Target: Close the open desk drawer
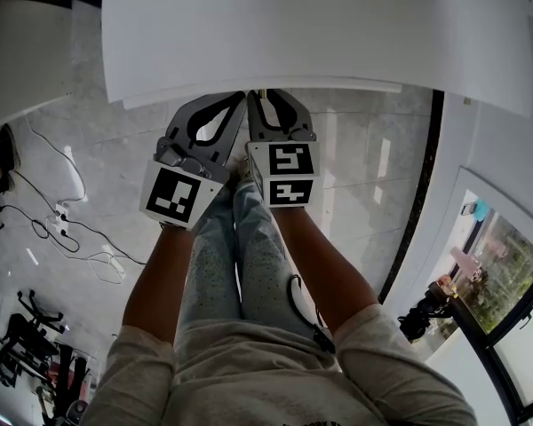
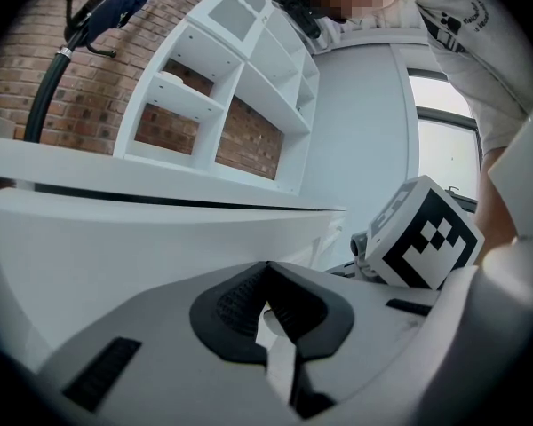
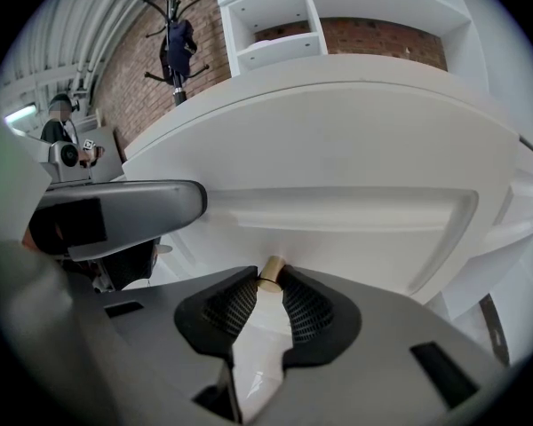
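The white desk point(image 1: 320, 25) fills the top of the head view. Both grippers reach its front edge, side by side above the person's knees. In the right gripper view the drawer front point(image 3: 355, 211) is a white recessed panel with a small brass knob point(image 3: 271, 272). My right gripper point(image 3: 268, 282) is shut on that knob, one pad against each side. My left gripper point(image 2: 266, 273) is shut tip to tip with nothing between its fingers, just below the white desk front point(image 2: 160, 229). How far out the drawer stands cannot be told.
A white shelf unit point(image 2: 240, 87) stands against a brick wall behind the desk. A coat stand point(image 3: 178, 38) is at the back left, with a person point(image 3: 62, 122) beside it. Cables point(image 1: 71, 229) lie on the grey floor at left. A window point(image 1: 506, 273) is at right.
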`<state>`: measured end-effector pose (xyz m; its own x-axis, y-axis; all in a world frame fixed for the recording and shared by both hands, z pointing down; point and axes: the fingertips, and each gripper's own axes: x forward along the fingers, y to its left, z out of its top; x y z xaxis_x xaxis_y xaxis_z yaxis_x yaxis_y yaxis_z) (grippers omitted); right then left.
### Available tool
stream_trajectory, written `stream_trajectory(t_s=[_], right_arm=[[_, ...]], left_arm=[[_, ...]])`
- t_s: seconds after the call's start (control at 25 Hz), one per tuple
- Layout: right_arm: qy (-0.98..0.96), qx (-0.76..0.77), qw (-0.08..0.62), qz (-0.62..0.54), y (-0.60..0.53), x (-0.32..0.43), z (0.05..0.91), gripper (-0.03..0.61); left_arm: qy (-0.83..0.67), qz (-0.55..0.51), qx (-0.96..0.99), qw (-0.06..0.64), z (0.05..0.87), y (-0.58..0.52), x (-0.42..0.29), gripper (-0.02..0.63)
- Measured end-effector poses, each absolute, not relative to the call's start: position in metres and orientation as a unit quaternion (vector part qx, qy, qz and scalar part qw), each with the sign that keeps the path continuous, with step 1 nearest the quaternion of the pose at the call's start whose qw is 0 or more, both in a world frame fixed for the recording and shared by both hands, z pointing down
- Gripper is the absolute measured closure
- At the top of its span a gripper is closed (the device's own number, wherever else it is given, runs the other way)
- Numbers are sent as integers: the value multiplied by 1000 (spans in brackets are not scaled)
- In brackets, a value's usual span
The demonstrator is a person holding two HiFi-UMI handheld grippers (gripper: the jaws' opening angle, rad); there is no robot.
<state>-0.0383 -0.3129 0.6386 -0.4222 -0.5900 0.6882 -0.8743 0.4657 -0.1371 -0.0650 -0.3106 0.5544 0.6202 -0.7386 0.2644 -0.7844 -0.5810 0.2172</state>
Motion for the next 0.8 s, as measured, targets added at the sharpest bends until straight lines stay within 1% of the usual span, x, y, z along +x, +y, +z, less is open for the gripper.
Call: stream_trajectory(t_s=[0.28, 0.6, 0.8], right_arm=[[-822, 440, 283, 223, -310, -41, 625, 472], [-836, 456, 251, 175, -305, -35, 571, 472], [-843, 459, 225, 166, -305, -31, 535, 478]], left_arm=[[-432, 73, 883, 168, 559, -310, -66, 595], [-426, 98, 881, 183, 570, -304, -68, 595], [-425, 99, 880, 188, 553, -296, -64, 595]])
